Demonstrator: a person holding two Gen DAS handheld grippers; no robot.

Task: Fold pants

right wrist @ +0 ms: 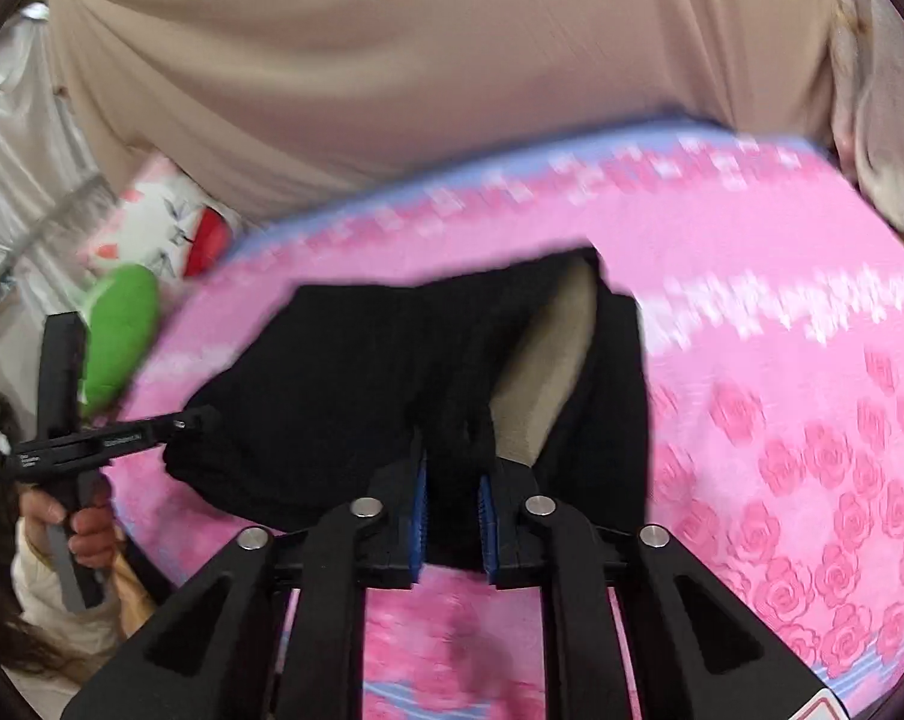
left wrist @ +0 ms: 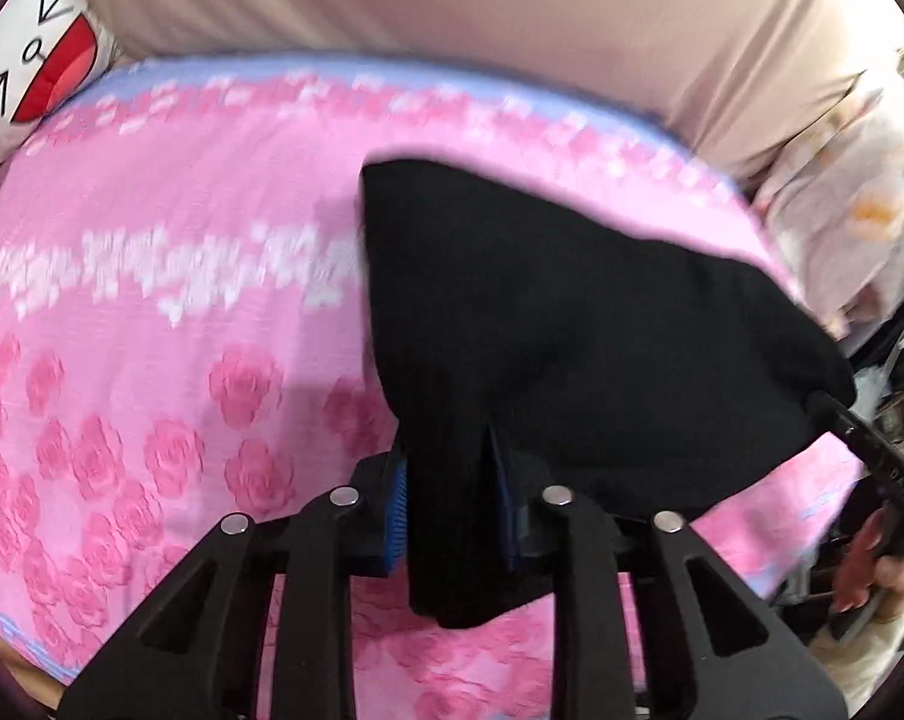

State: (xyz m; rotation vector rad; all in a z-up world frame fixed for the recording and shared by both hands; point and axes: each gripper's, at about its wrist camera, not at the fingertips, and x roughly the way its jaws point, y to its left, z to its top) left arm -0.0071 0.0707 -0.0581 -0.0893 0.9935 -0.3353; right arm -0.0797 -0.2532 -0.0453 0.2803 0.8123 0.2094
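A: How are the left tongs [left wrist: 446, 510] set?

B: They are seen clamped on a bunched edge of the black pants [left wrist: 572, 324], low in the middle of the left wrist view; cloth is pinched between the blue pads [left wrist: 397, 516]. The right tongs [right wrist: 452, 525] are likewise closed on a gathered edge of the pants [right wrist: 356, 396], low centre of the right wrist view.

A: Where are the pants found?

B: They are held up between the two tongs, draped over the pink rose-printed bed [left wrist: 152, 300]. Whether the far end is lying on the bed cannot be told.

A: How is the cloth expected to handle?

B: It is judged soft, light and limp: sagging and bunching are shown wherever it is unsupported. Slipping is thought unlikely in ribbed pads, but a thin pinch could be pulled free. A hold on both layers at a corner of the hem or waistband is judged best, so that the edge is kept straight.

A: What is shown by one view only?

B: In the right wrist view a beige lining [right wrist: 548, 372] is exposed inside an opening right of centre, and a green object [right wrist: 122, 330] is seen at the left. In the left wrist view neither is shown clearly; instead the right edge of the bed and floral fabric [left wrist: 842, 192] at the upper right are seen.
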